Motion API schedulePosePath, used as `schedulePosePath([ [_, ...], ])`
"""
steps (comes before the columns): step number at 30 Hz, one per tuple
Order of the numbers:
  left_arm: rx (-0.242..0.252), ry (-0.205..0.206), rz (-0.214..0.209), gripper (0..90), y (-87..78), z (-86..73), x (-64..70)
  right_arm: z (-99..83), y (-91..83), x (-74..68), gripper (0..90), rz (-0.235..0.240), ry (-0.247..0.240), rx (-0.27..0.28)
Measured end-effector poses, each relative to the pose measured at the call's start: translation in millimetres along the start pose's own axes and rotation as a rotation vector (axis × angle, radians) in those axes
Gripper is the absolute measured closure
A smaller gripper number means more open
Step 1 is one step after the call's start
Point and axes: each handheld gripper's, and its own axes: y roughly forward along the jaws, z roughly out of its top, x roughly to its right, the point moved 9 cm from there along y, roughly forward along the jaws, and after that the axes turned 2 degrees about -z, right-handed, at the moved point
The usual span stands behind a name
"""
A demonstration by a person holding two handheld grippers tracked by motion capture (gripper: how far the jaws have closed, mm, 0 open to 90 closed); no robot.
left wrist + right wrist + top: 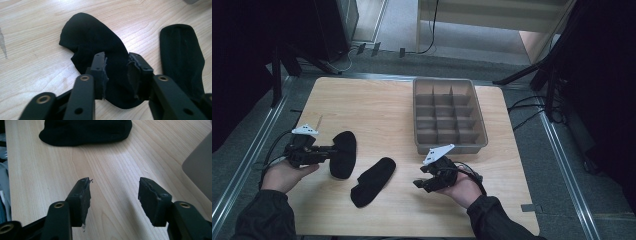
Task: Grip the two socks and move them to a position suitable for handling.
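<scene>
Socks on the table: soft, light, easy to bunch

Jaws of the left gripper (116, 75) stand partly open, straddling the near end of a black sock (97, 47) without visibly pinching it. Fabric looks limp and light; it should fold and drape when lifted, so gripping the doubled edge between the pads seems safest. Beyond it to the right lies the second sock (373, 181). The right gripper (113, 195) is wide open, holding nothing, over bare tabletop (50, 170). The sock's cuff opening is hard to make out.
</scene>
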Motion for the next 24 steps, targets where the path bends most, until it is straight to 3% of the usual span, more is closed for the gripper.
schedulePosePath([
  [4, 0.011, -0.011, 0.001, 64.9, -3.9, -2.1, 7.5, 4.0, 1.1, -2.7, 48.1, 0.014, -0.009, 0.011],
  [6, 0.028, -0.012, -0.007, 69.7, -6.5, -3.4, 13.2, 7.8, 1.0, -3.9, 50.5, 0.014, -0.014, 0.032],
  [8, 0.035, -0.044, -0.019, 75.0, -8.3, -6.4, 21.0, 11.6, 1.3, -4.2, 52.9, 0.008, -0.021, 0.047],
  [17, 0.074, -0.045, 0.002, 85.5, -12.1, -14.0, 53.1, 31.2, 7.4, -10.4, 67.0, -0.012, -0.014, 0.114],
  [20, 0.069, -0.048, -0.014, 88.3, -10.1, -15.9, 60.7, 39.8, 10.0, -10.9, 76.2, -0.027, -0.022, 0.146],
  [24, 0.054, -0.063, -0.019, 88.6, -6.7, -20.2, 64.6, 45.0, 17.4, -11.2, 82.6, -0.028, -0.033, 0.145],
])
